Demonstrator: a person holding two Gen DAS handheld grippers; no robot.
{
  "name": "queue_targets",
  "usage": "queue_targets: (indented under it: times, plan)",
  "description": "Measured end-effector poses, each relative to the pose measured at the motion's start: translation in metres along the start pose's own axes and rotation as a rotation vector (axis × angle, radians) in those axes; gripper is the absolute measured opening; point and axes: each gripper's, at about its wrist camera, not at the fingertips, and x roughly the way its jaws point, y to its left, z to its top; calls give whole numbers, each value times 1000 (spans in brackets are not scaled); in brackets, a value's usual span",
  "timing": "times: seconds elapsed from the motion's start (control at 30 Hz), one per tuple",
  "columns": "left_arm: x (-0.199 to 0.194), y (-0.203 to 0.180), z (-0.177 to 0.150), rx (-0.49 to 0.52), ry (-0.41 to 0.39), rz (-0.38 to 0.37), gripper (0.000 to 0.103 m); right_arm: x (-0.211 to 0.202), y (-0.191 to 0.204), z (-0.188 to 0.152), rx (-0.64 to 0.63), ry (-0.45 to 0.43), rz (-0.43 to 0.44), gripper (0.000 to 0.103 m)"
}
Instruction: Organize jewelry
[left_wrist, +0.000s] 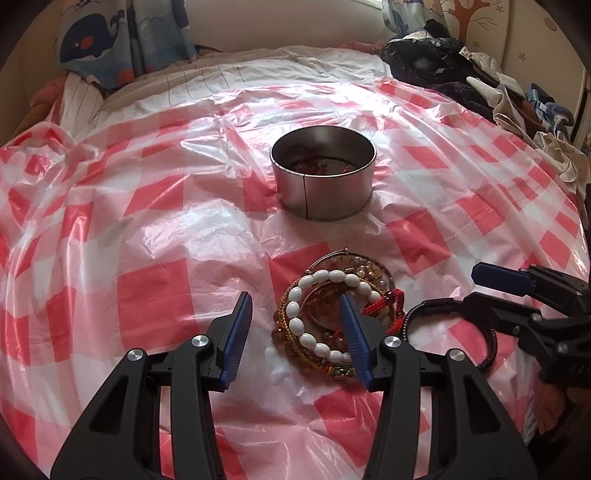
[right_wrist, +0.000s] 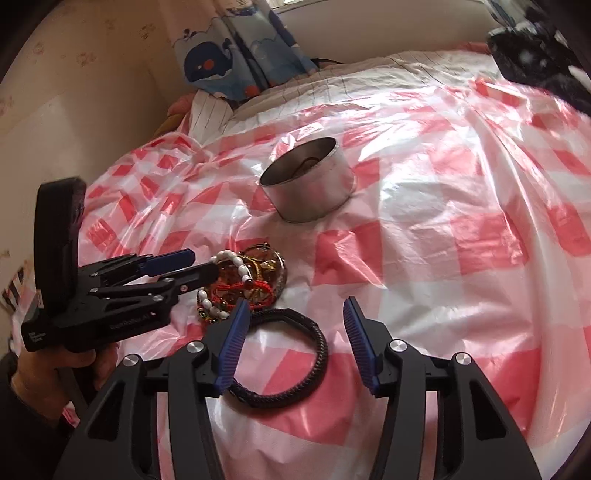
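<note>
Nearest you, your left gripper (left_wrist: 295, 325) stands with its fingers released and nothing pinched: one blue pad sits over the middle of the bracelet pile, the other out over the red-and-white checked plastic sheet (left_wrist: 155, 295). That pile is led by a white bead bracelet (left_wrist: 314, 332), with amber bead strands and a red cord bracelet (left_wrist: 384, 306) tangled under it. Just right of the pile lies a black braided bracelet (right_wrist: 295, 369); your right gripper (right_wrist: 293, 339) hovers above it, fingers apart, the near-left arc of the band running under the left pad, so nothing is grasped. Farther off, in the middle of the sheet, the round metal tin (left_wrist: 323, 177) stands open with some pieces already inside. This looks like the pick-up step: you would lower one gripper, close on a single band, and carry it to the tin, taking care not to drag the tangled neighbours along.
</note>
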Motion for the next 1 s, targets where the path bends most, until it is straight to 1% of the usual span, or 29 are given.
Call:
queue_targets:
  times: [0.07,0.13,0.2,0.23,0.27,0.37,0.4,0.43,0.47,0.5,0.53,0.6,0.7,0.77,0.9,1.0]
  plan:
    - [2,-2,1,6,-7,-21,46,7,12,4,-53,12,-4,52]
    - [5,-4,1,17,4,-28,40,16,21,8,-104,28,-16,52]
    - [8,-8,1,33,11,-44,31,26,28,10,-141,58,-20,52]
    - [8,-9,1,41,11,-40,29,33,31,11,-158,80,-19,52]
    - [9,-9,1,48,13,-34,24,39,33,12,-173,98,-20,52]
    - [10,-5,2,41,19,-32,14,52,37,10,-200,128,-14,52]
    - [10,-3,2,39,21,-34,13,54,37,9,-199,130,-12,52]
    - [9,-3,3,35,25,-41,12,55,36,8,-199,129,-9,47]
    - [9,-3,3,36,26,-44,8,54,36,8,-197,124,-9,31]
    - [8,-3,4,39,24,-42,7,53,34,8,-191,121,-3,21]
    - [7,-4,4,41,19,-43,7,52,34,8,-185,115,-1,14]
    - [3,-2,5,34,12,-57,7,46,33,8,-180,94,-2,10]
    - [-4,2,8,4,-8,-95,7,33,28,8,-148,56,6,9]
    - [-8,3,10,-8,-19,-116,7,25,22,9,-110,22,32,9]
    - [-10,4,11,-19,-22,-119,7,12,13,13,-53,-34,78,9]
    - [-12,7,12,-42,-30,-150,7,7,12,16,-40,-65,98,9]
